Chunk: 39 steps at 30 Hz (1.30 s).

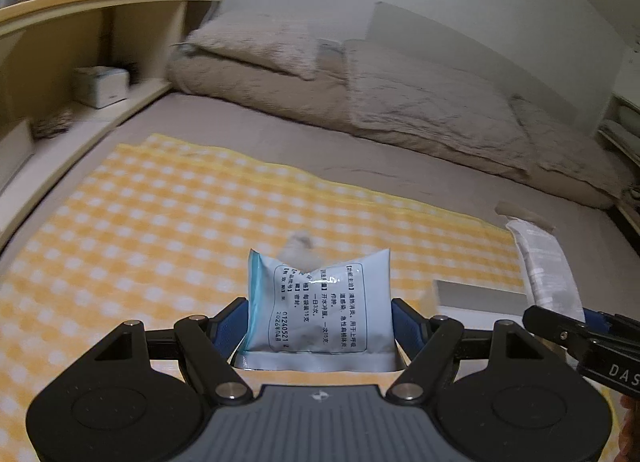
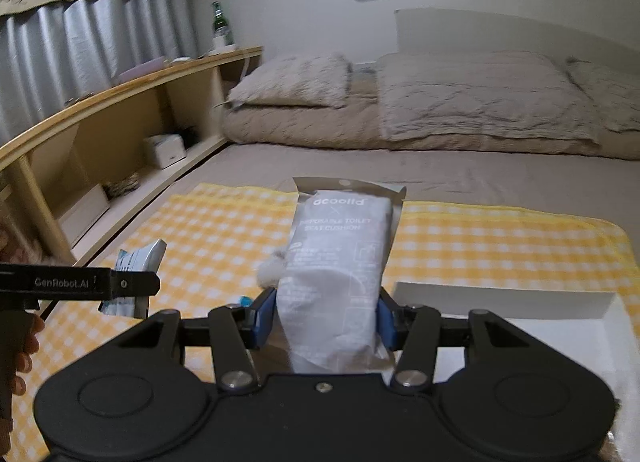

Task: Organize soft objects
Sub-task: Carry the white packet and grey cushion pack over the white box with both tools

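Dim, warm indoor light fills both fisheye views; corners blacken and the long wooden shelf bows at ten o'clock. Motion blur softens the yellow-and-white checked cloth, while glare streaks the pale blue printed sachet.

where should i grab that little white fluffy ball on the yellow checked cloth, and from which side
Take the white fluffy ball across its round middle, coming from above; it lies on the yellow checked cloth with no handle or edge, so any side pinch looks equal. Both grippers are full: left gripper holds the blue sachet, right gripper the seat-cushion pack.
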Tool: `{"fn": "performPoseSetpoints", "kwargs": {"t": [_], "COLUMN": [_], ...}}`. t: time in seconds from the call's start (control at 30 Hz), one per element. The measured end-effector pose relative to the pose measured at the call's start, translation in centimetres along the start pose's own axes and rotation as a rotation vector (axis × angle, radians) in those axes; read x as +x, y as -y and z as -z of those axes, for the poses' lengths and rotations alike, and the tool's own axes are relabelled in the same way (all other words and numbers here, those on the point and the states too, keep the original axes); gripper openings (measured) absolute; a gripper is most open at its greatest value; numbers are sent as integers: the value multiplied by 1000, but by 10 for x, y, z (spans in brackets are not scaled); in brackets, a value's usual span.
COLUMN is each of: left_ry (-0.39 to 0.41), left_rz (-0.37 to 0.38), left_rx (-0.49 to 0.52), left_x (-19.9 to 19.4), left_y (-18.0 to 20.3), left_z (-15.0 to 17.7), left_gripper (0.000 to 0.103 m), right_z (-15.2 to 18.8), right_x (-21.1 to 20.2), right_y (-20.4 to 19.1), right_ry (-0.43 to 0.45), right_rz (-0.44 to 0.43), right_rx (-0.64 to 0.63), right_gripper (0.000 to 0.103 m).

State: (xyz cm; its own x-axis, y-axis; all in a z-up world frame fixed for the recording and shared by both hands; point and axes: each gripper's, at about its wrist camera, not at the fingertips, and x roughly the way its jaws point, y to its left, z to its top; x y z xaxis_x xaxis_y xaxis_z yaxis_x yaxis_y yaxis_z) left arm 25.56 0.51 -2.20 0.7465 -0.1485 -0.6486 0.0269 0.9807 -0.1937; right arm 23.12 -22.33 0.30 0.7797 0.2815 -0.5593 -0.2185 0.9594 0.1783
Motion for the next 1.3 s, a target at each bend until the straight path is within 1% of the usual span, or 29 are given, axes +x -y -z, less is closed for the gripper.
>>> {"fn": "performPoseSetpoints", "kwargs": {"t": [0.17, 0.33, 0.53, 0.67, 0.77, 1.0, 1.23, 1.27, 1.3], "left_ry": [0, 1, -8, -31, -57, -125, -94, -93, -91], "left_rz": [61, 101, 199, 284, 322, 366, 338, 341, 342], "left_rx": [23, 34, 6, -33, -18, 4, 16, 12, 8], "left_x": [12, 24, 41, 58, 73, 110, 130, 132, 133], "left_y": [36, 67, 97, 115, 132, 146, 146, 145, 145], "left_z": [2, 6, 10, 12, 17, 31, 32, 31, 31], "left_gripper": [76, 76, 76, 76, 76, 76, 77, 79, 84], "right_z": [1, 4, 13, 21, 24, 31, 35, 36, 36], "right_x": [-10, -11, -4, 1, 2, 13, 34, 36, 39], "right_y": [27, 50, 71, 87, 99, 123, 134, 133, 133], "right_ry": [4, -1, -38, -75, -89, -128, -166, -170, -173], "right_rz": [44, 76, 111, 143, 160, 193, 192, 188, 185], "right_rx": [30, 56, 59, 64, 73, 90, 102, 99, 96], "right_gripper": [52, 52, 52, 52, 52, 52, 52, 52, 52]}}
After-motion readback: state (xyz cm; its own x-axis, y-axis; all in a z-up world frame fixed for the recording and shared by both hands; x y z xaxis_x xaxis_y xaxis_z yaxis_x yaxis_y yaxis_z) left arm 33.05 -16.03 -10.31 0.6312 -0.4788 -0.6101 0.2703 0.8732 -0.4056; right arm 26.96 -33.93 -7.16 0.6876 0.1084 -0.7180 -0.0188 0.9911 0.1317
